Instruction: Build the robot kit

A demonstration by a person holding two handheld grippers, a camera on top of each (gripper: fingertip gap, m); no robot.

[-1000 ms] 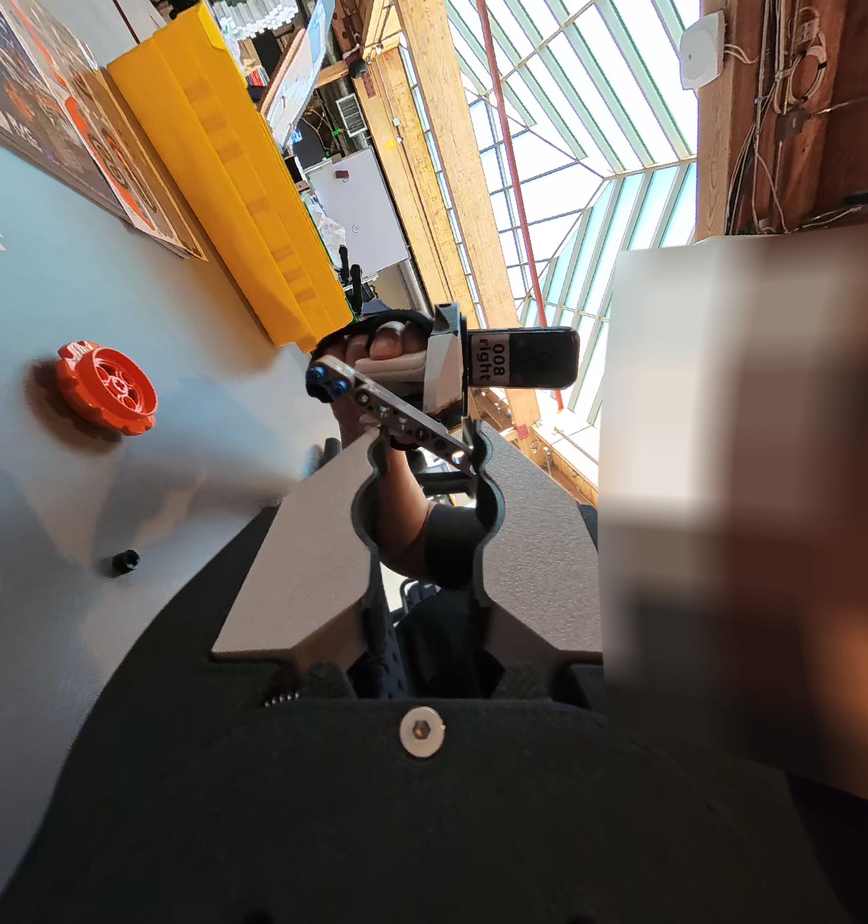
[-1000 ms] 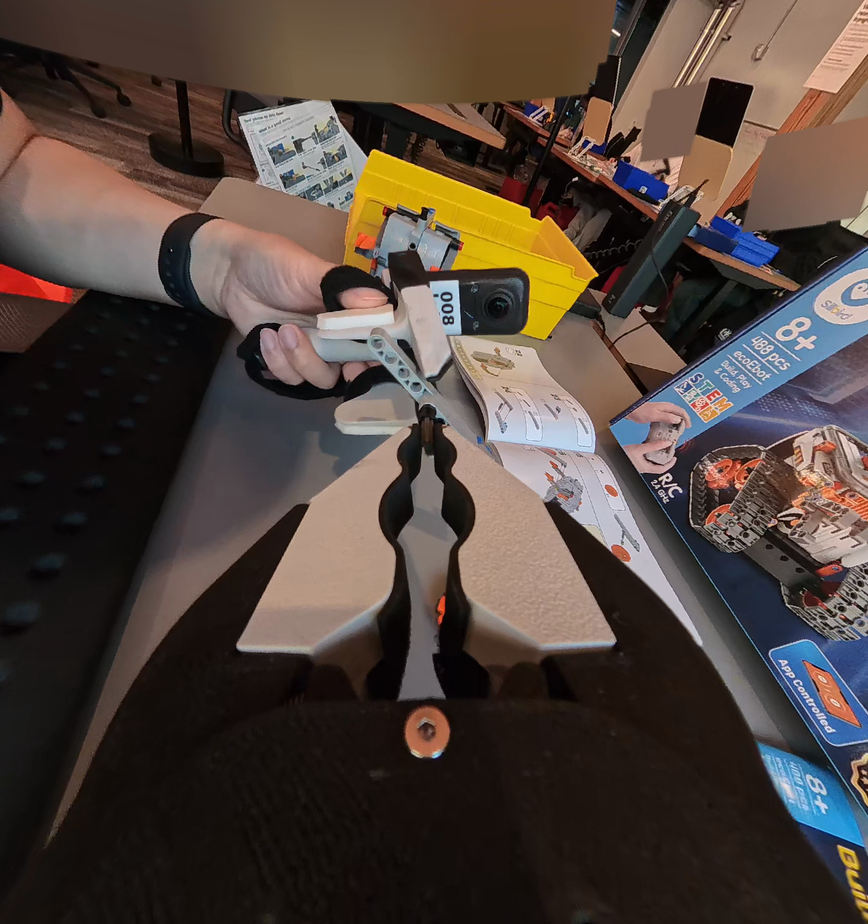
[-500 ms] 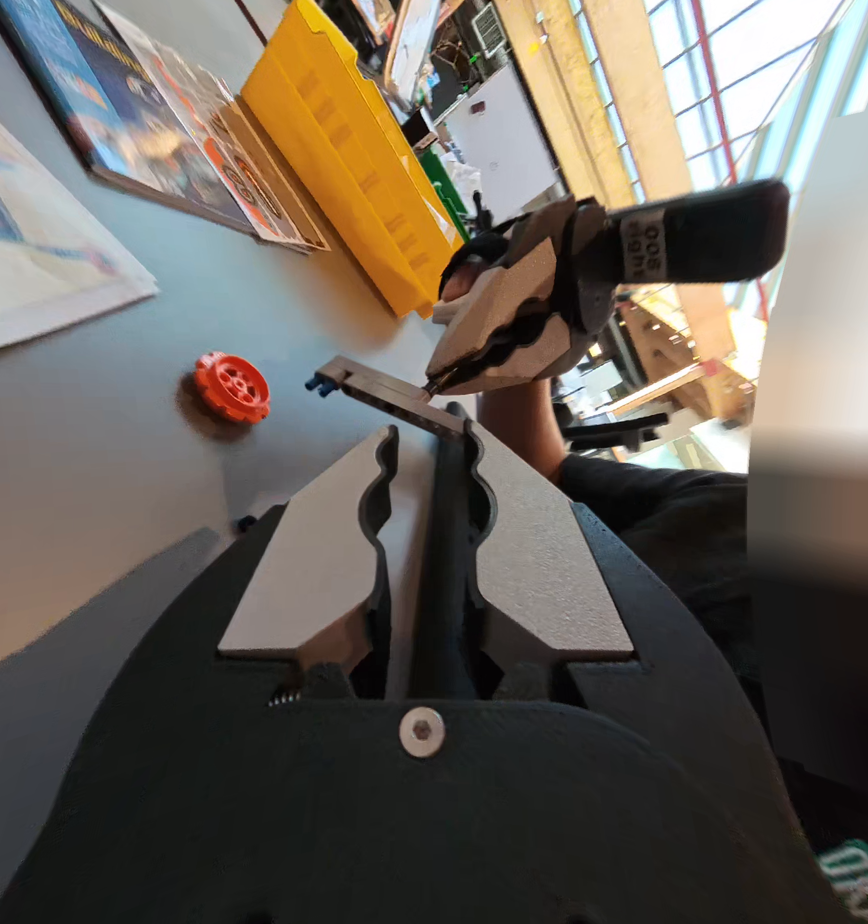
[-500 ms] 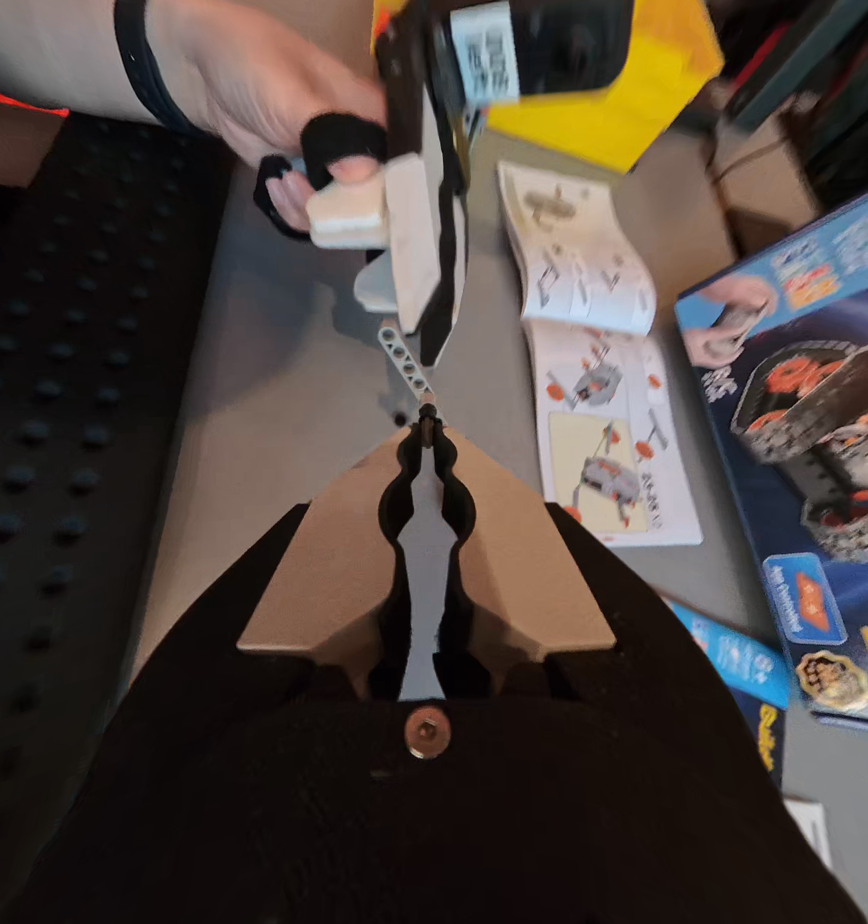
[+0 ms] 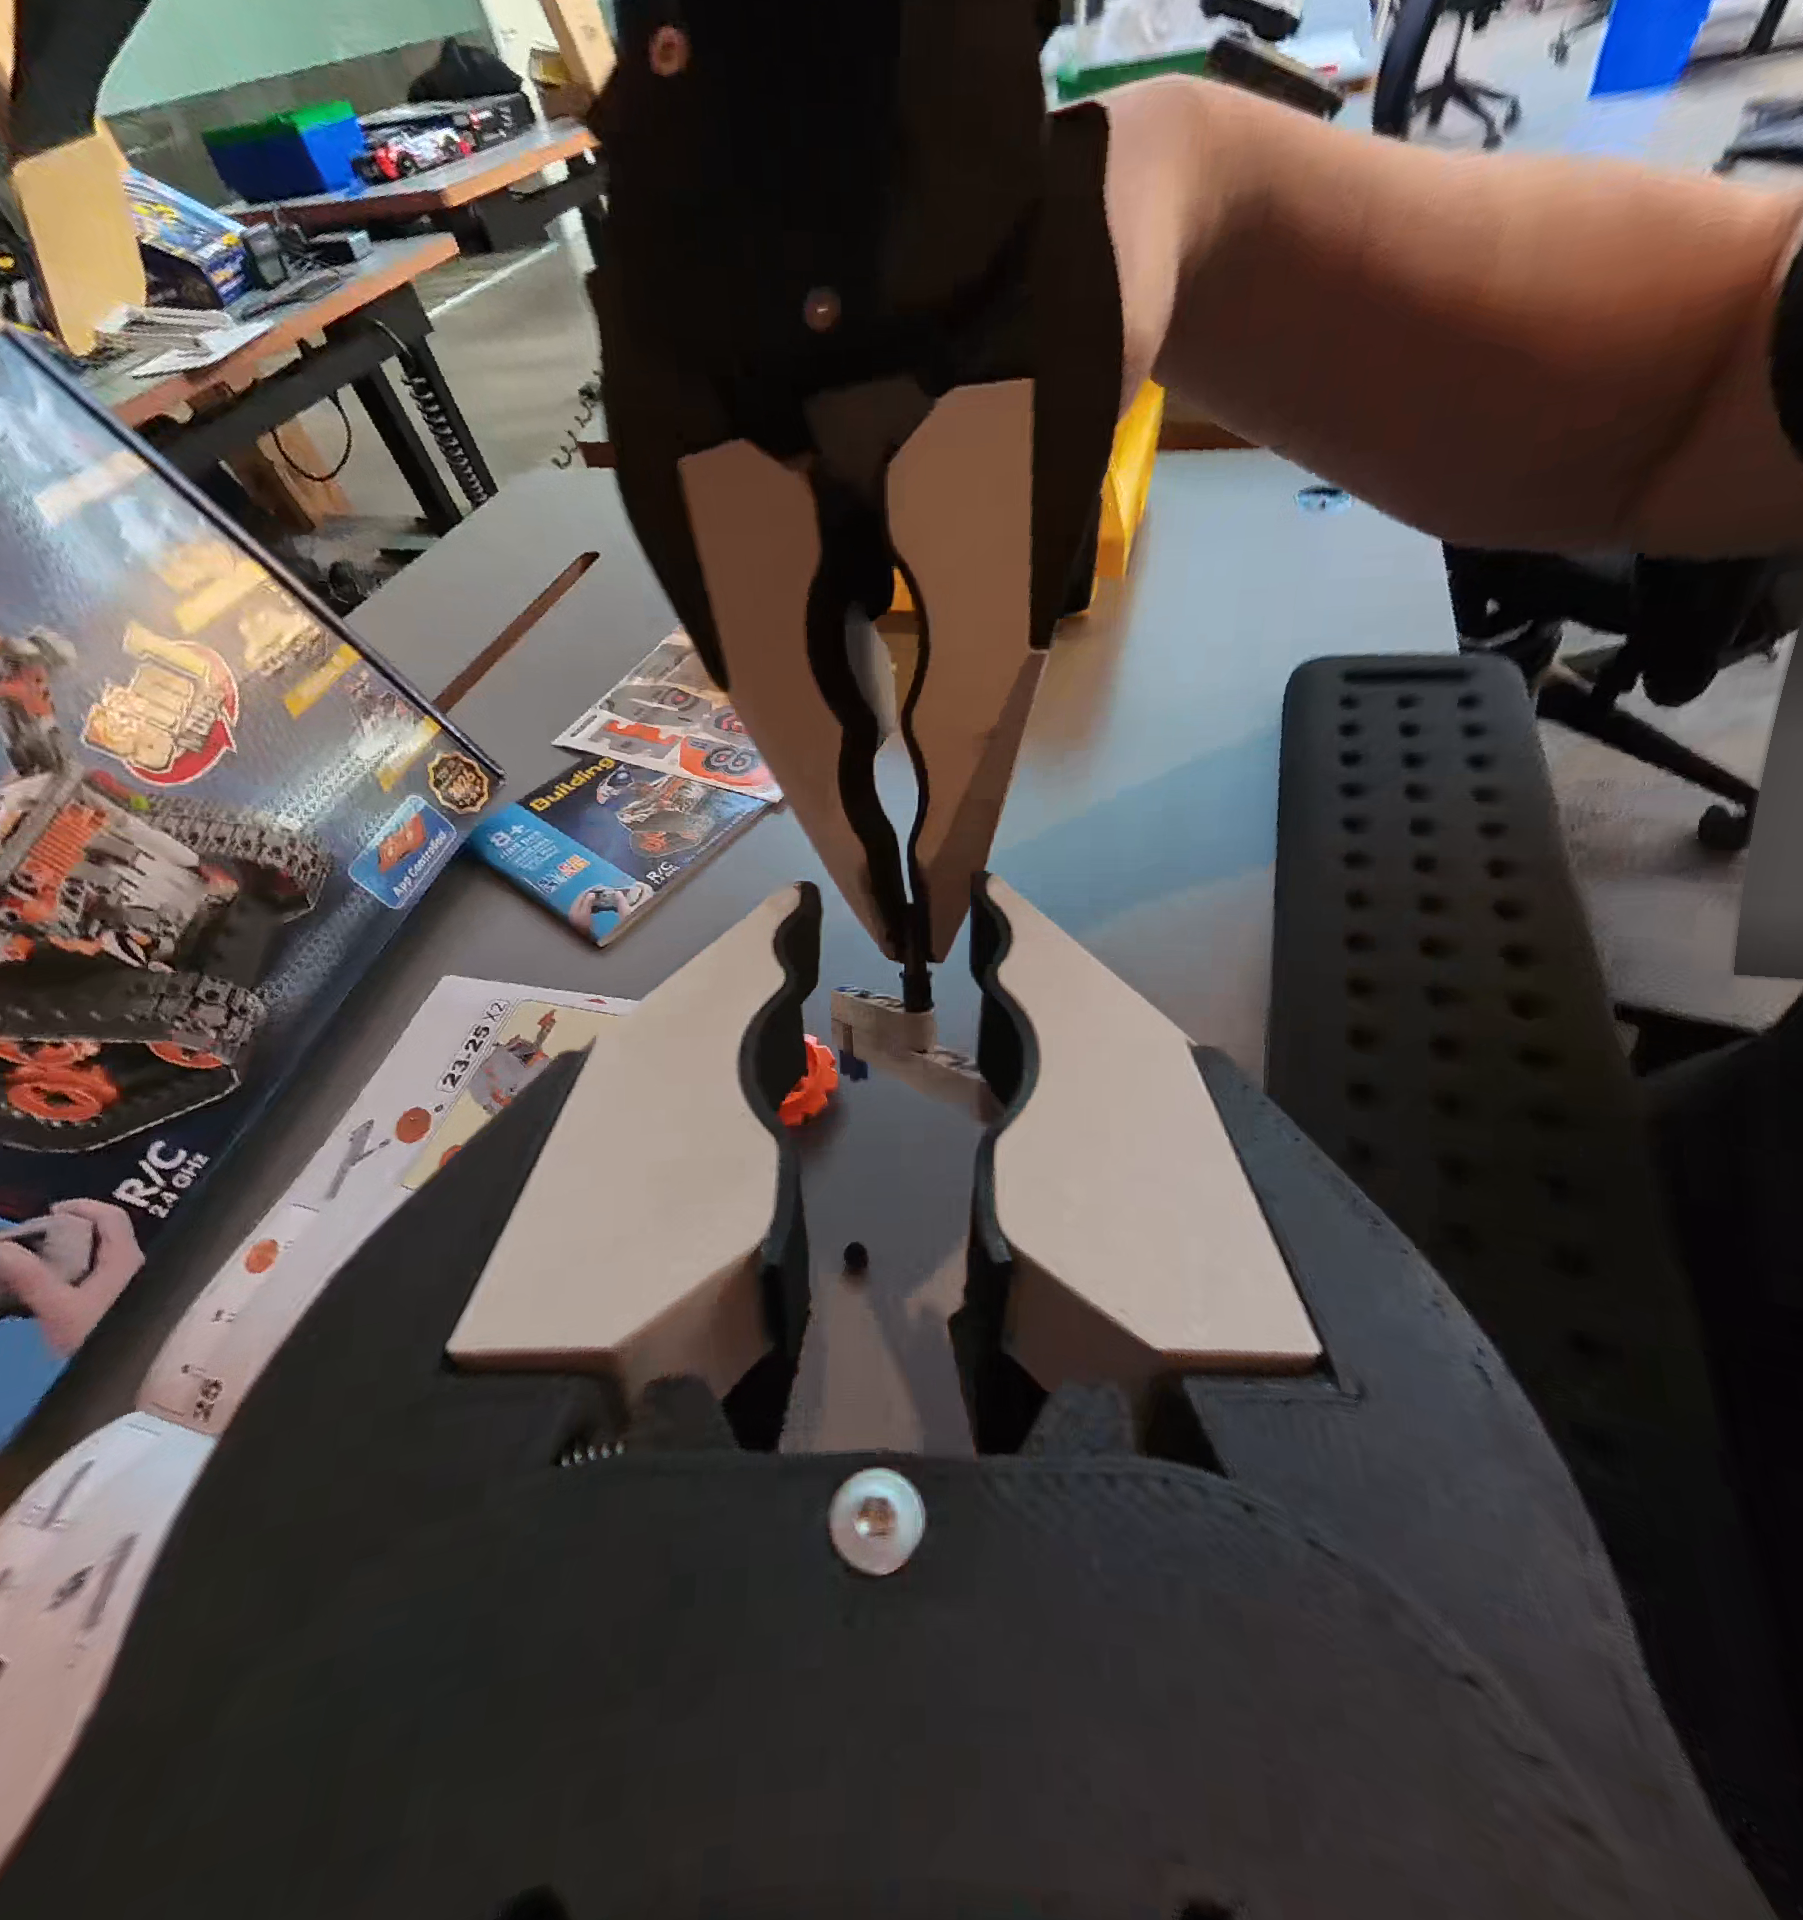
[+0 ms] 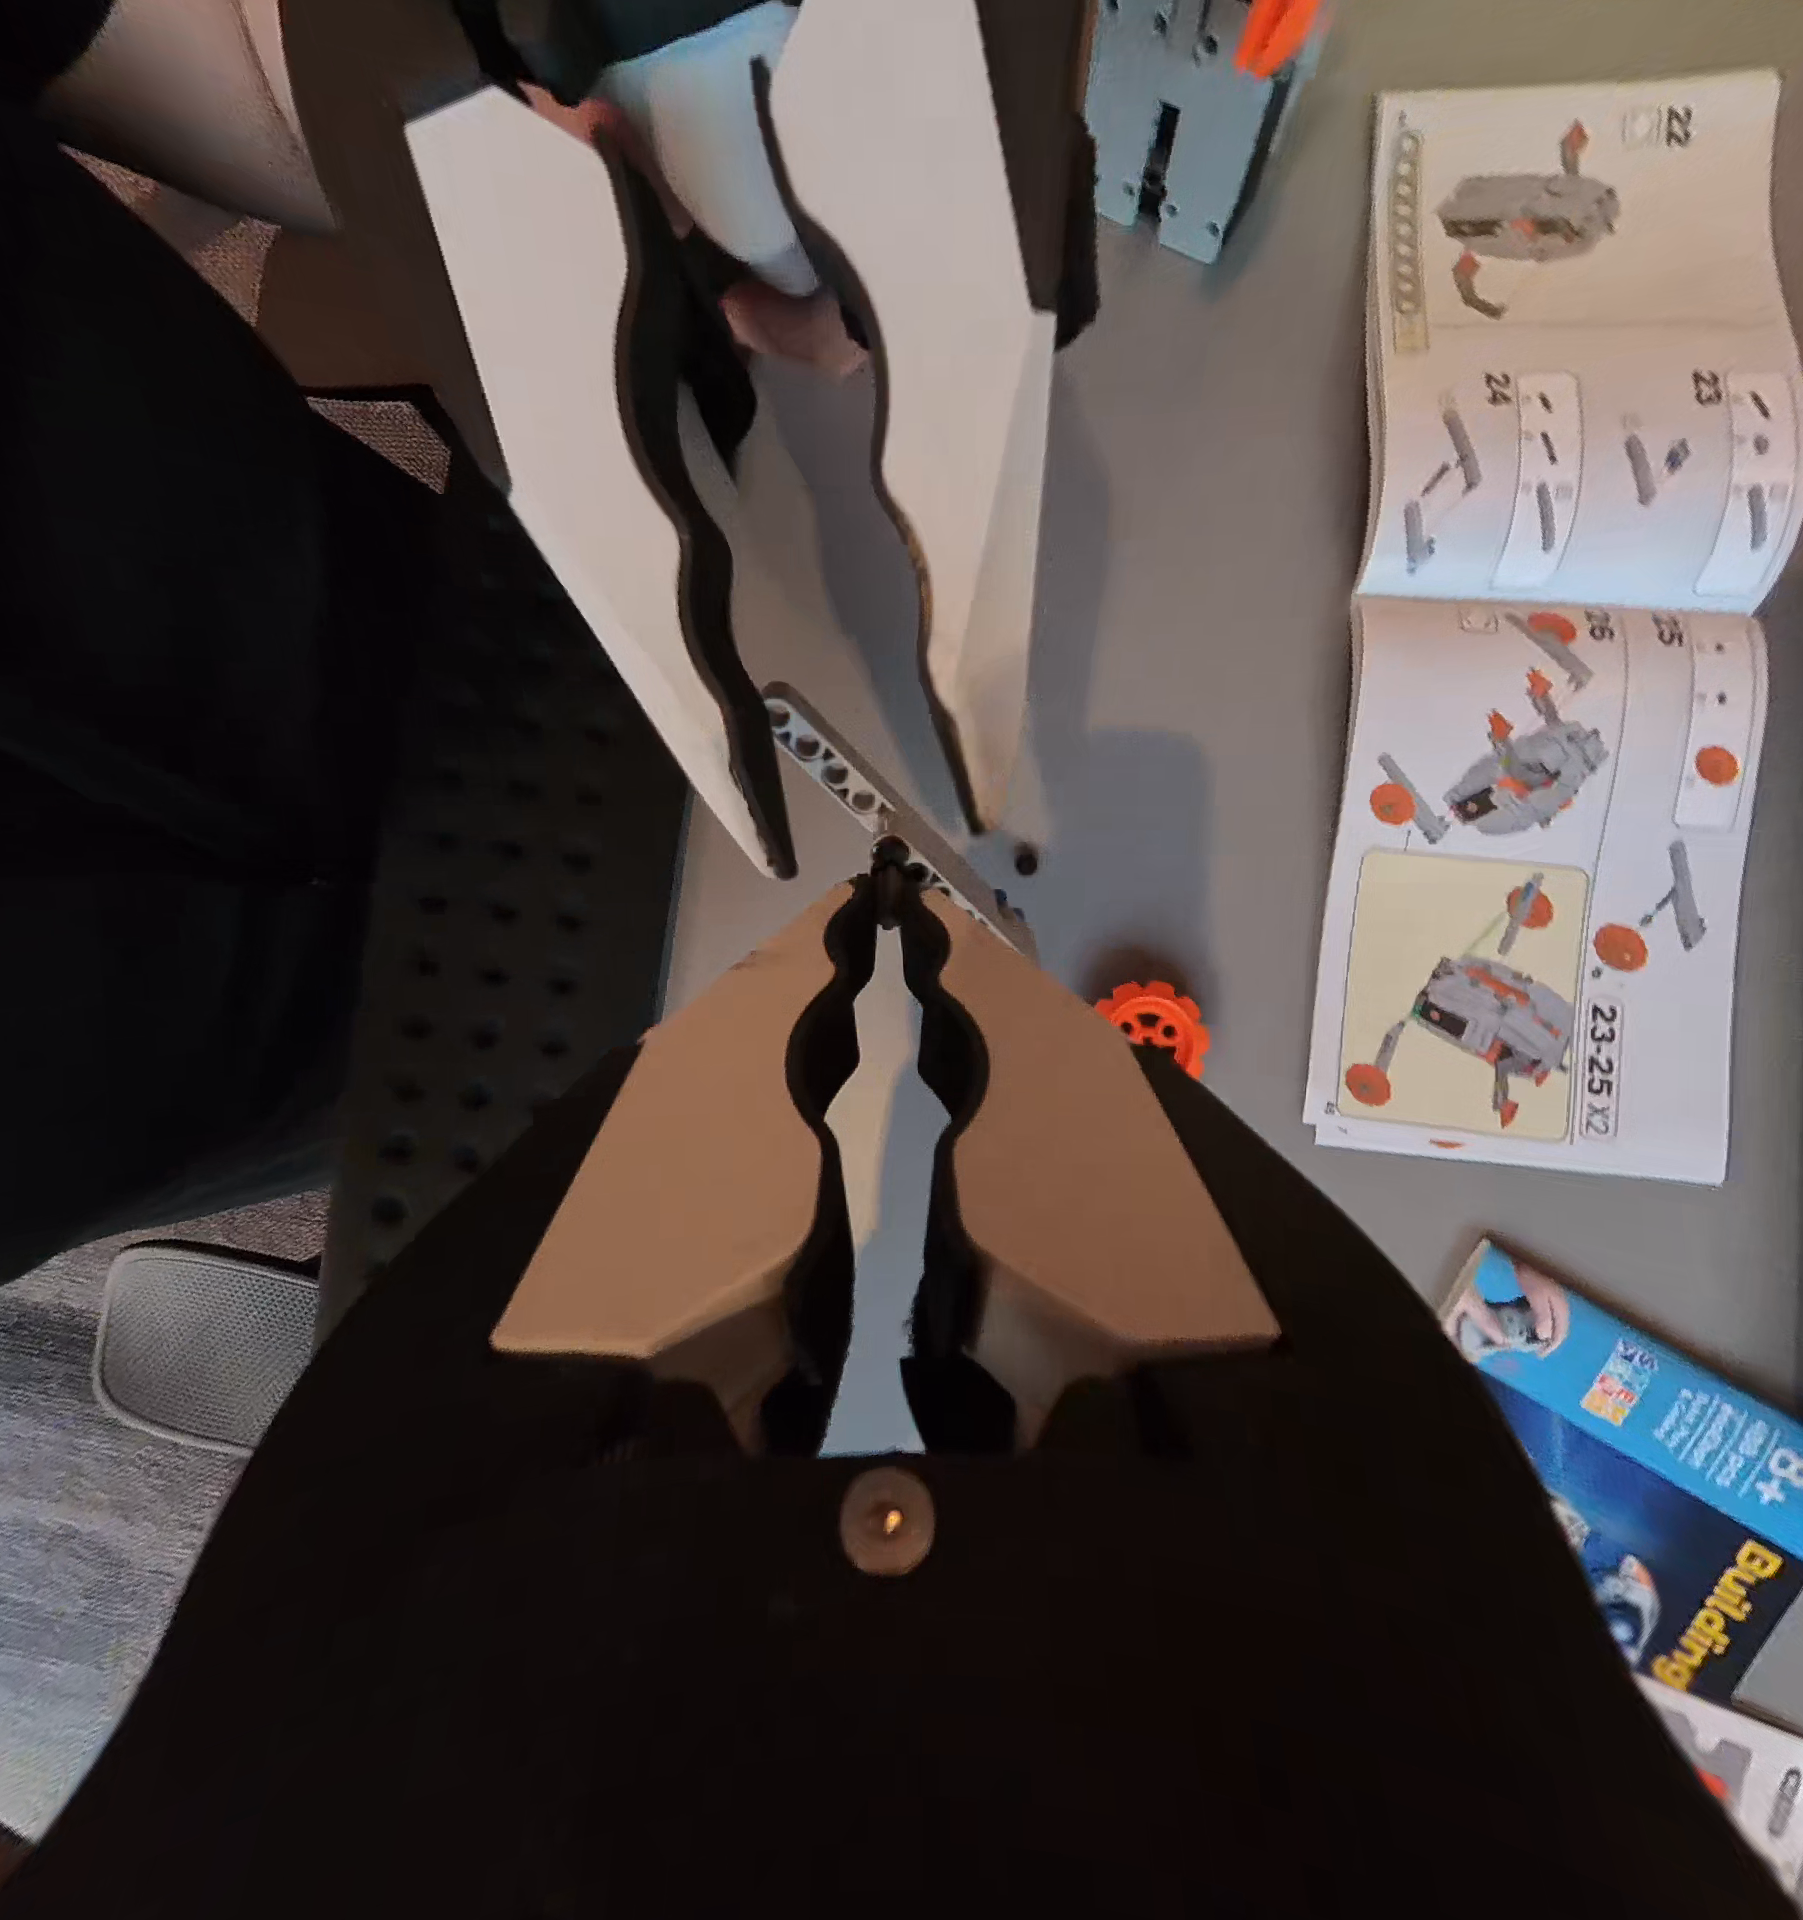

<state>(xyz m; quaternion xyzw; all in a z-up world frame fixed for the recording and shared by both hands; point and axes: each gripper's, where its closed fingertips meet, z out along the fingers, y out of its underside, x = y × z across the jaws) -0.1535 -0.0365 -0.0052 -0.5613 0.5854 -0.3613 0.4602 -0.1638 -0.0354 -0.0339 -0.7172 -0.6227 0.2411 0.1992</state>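
Note:
My right gripper (image 6: 889, 896) is shut on a short black pin (image 6: 889, 868) that is stuck in a grey beam with holes (image 6: 837, 771). In the left wrist view the right gripper (image 5: 907, 935) points down from above, with the pin (image 5: 915, 971) entering the beam (image 5: 902, 1034) low over the table. My left gripper (image 5: 892, 904) is open, its fingers on either side of the beam; it also shows in the right wrist view (image 6: 876, 842). An orange toothed wheel (image 5: 809, 1081) lies beside the beam. A small black pin (image 5: 855, 1257) lies loose on the table.
An open instruction booklet (image 6: 1541, 831) lies right of the wheel (image 6: 1151, 1023). A grey motor block (image 6: 1188, 135) stands farther off. A large toy box (image 5: 149, 831) and a small blue booklet (image 5: 606, 852) lie on the left. A black perforated chair part (image 5: 1427, 987) is on the right. The grippers are tip to tip, or close to it.
My left gripper has opened and let go of the beam. My right gripper, shut on the pin, has brought the beam down near the table beside the orange wheel. Both views have swung downward.

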